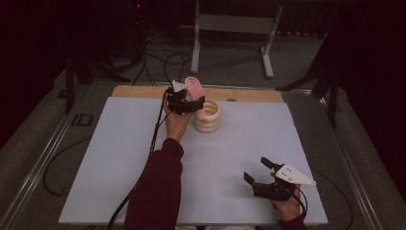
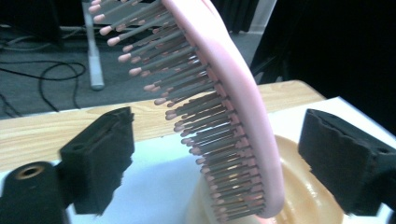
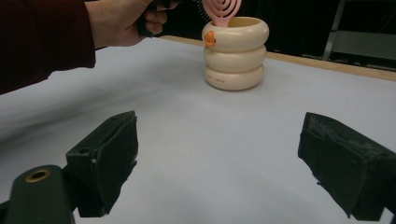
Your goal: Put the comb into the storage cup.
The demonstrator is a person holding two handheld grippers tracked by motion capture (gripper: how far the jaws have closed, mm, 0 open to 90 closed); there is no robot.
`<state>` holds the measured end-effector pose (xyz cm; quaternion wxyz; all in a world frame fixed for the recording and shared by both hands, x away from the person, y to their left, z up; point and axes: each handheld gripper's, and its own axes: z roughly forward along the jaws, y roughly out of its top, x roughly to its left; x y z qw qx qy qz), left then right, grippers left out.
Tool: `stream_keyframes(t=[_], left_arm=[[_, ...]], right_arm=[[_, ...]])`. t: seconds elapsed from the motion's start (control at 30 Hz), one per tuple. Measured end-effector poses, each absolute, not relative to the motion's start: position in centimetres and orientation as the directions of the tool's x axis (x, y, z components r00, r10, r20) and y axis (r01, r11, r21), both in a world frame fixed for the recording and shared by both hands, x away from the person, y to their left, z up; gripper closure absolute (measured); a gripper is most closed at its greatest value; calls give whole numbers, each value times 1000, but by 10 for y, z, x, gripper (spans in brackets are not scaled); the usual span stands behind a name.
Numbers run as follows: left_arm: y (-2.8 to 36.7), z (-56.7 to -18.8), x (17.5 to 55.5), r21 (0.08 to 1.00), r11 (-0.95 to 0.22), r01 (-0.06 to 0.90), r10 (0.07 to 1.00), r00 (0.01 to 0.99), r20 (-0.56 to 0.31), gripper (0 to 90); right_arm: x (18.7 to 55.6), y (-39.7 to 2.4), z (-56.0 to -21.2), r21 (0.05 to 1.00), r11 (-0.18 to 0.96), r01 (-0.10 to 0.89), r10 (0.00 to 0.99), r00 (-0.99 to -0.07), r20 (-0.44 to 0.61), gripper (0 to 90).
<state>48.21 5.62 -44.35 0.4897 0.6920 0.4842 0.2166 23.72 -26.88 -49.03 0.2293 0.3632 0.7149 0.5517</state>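
A pink hairbrush (image 1: 195, 86) stands tilted with its handle down inside a cream ribbed cup (image 1: 208, 117) at the far middle of the white mat. My left gripper (image 1: 189, 103) is at the cup's left rim. In the left gripper view the brush (image 2: 233, 93) stands between the two black jaws with a gap on each side, bristles facing the left jaw; the gripper (image 2: 219, 158) is open above the cup (image 2: 303, 196). My right gripper (image 1: 258, 171) hovers open near the front right, nothing between its jaws (image 3: 219, 163); it faces the cup (image 3: 236, 51) and brush (image 3: 223, 9).
The white mat (image 1: 119, 158) covers a wooden table whose far edge (image 1: 249, 95) shows behind the cup. A small orange tab (image 3: 210, 38) sits on the cup's side. A metal stand (image 1: 234, 24) and floor cables (image 1: 163, 62) lie beyond the table.
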Motion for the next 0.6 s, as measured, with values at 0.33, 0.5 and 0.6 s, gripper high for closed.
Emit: stream_keyframes(t=[0.33,0.5,0.6], left_arm=[[59,-442,480,886,-82,456,888,438,-143,49],[61,-443,478,888,-104,448,891,438,-117,38],[65,-445,476,888,-103,449,893,435,-116,38]], right_arm=[[237,-268,-491,956,129,264,771,-633,70,122],[238,-268,-491,956,131,264,771,-633,70,122],[237,-268,-491,955,132,264,771,-634,69,122]])
